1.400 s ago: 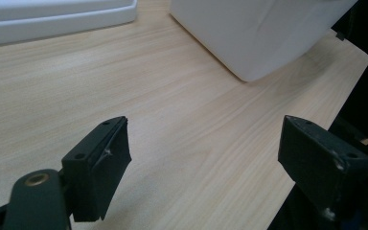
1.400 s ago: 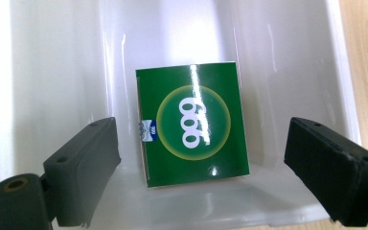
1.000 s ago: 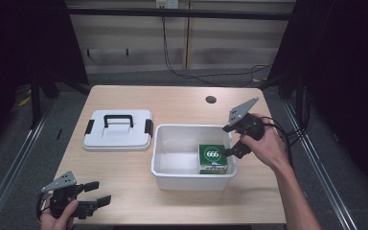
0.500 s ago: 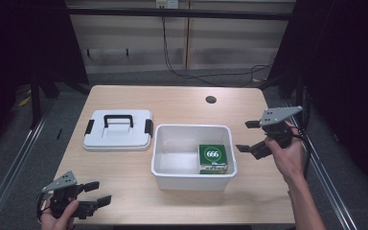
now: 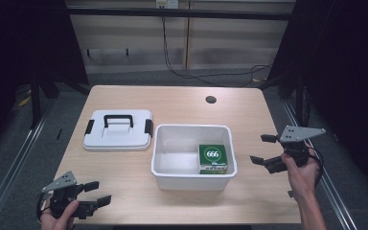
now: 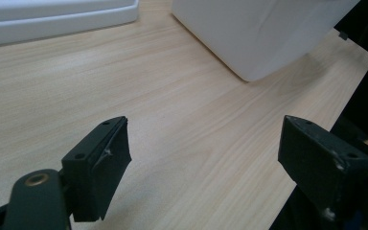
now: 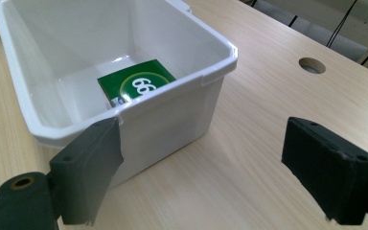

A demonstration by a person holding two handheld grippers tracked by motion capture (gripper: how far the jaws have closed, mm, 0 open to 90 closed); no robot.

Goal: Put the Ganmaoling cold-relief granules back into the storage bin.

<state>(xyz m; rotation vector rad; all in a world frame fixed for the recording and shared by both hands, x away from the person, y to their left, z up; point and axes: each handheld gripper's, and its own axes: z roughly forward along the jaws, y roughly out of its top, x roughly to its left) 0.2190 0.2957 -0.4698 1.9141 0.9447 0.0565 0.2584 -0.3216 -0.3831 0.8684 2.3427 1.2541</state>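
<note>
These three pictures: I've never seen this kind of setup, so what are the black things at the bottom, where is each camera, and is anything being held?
No robot here: a person holds a hand-operated gripper in each hand. The high view looks down on a wooden table from the person's side. The left gripper is at the near left corner, the right gripper at the table's right edge.

The other two pictures come from cameras riding on those grippers. The black blocks rising from the bottom are each gripper's own fingers, spread wide with nothing between them.

On the table sits an open white bin with a green box marked 666 inside. Left of it lies a white lid with a black handle. A round hole is in the tabletop farther back.

Nothing is held.
</note>
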